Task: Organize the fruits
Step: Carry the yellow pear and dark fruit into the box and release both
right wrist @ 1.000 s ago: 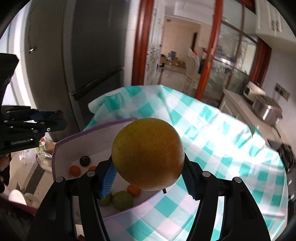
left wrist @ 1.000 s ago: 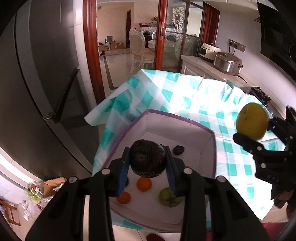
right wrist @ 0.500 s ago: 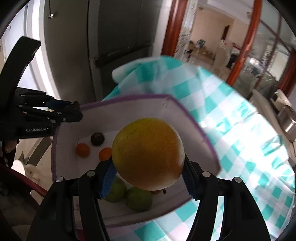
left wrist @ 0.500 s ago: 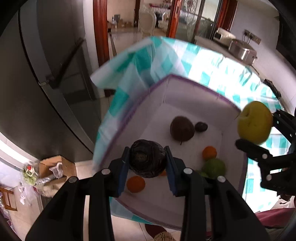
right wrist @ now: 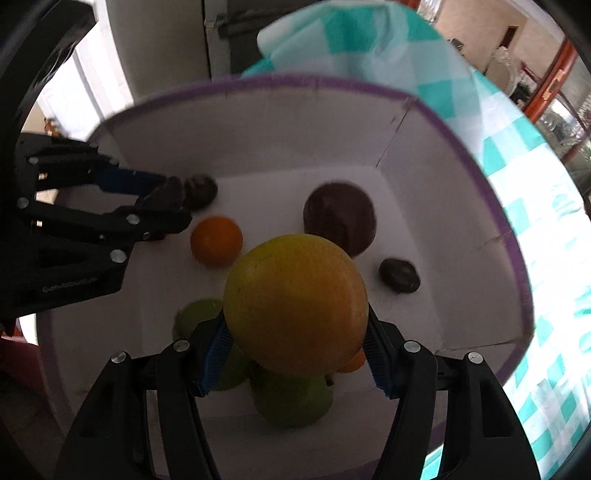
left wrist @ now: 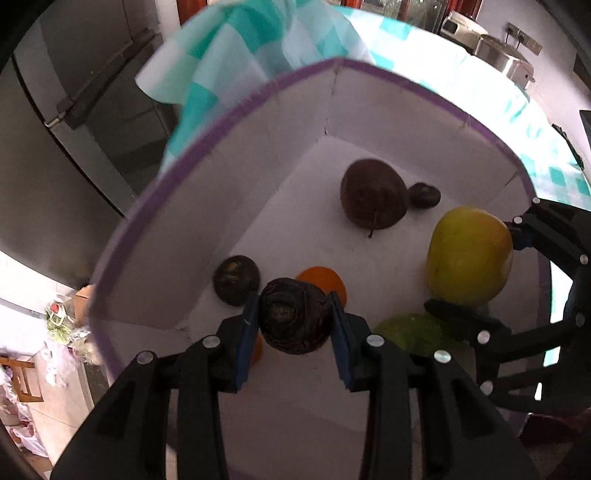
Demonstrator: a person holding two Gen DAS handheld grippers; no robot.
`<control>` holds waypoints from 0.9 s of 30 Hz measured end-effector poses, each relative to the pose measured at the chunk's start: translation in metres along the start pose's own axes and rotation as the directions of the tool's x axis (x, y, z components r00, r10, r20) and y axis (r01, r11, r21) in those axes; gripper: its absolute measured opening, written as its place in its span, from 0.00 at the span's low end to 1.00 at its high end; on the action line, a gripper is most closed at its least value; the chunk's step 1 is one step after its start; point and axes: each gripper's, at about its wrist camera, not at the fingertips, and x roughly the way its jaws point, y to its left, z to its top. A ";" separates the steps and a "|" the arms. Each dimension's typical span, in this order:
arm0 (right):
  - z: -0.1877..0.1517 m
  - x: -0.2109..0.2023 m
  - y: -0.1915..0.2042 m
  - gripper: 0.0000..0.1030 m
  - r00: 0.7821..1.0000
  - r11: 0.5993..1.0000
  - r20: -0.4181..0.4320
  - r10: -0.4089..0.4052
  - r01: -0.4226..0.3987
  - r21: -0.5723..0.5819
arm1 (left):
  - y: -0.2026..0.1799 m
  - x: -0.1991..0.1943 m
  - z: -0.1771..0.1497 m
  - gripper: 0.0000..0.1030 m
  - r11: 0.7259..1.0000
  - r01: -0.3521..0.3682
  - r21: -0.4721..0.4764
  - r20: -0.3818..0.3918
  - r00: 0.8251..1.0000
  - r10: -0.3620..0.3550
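You are working in a home kitchen. Left of the white box stands a tall grey refrigerator. Beyond the box, a checked tablecloth covers the counter, and past that sit a metal pot and wall sockets.

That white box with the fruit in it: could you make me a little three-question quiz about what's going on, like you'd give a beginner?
1. True or false: the left gripper is shut on a dark wrinkled fruit.
2. What does the right gripper hold? A) a green fruit B) a large yellow fruit C) nothing
3. Fill in: the white box has a rim edged in ____.

Key: 1 true. 2 B. 3 purple. Both grippers are inside the box's opening, above loose fruit such as the orange fruit and the big dark round fruit.
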 end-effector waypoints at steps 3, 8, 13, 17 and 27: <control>-0.005 0.006 -0.006 0.60 1.000 1.000 -0.017 0.017 -0.017 0.008 | -0.005 0.008 0.002 0.36 1.000 -0.022 0.001 -0.001 1.000 0.022; -0.014 0.018 -0.024 0.53 0.999 0.999 -0.042 0.014 -0.012 0.052 | -0.009 0.009 0.008 0.36 0.998 -0.064 0.008 -0.003 0.998 0.064; -0.013 0.018 -0.035 0.46 1.000 0.994 -0.020 0.015 -0.013 0.107 | -0.014 0.007 0.009 0.37 0.992 -0.117 0.040 0.007 0.993 0.117; -0.013 0.017 -0.037 0.46 1.000 0.993 -0.013 0.013 -0.012 0.118 | -0.018 0.007 0.010 0.43 0.989 -0.131 0.066 0.003 0.991 0.132; -0.014 0.006 -0.043 0.71 1.000 0.990 -0.012 -0.014 0.016 0.141 | -0.017 0.007 0.012 0.63 0.991 -0.124 0.057 0.010 0.992 0.123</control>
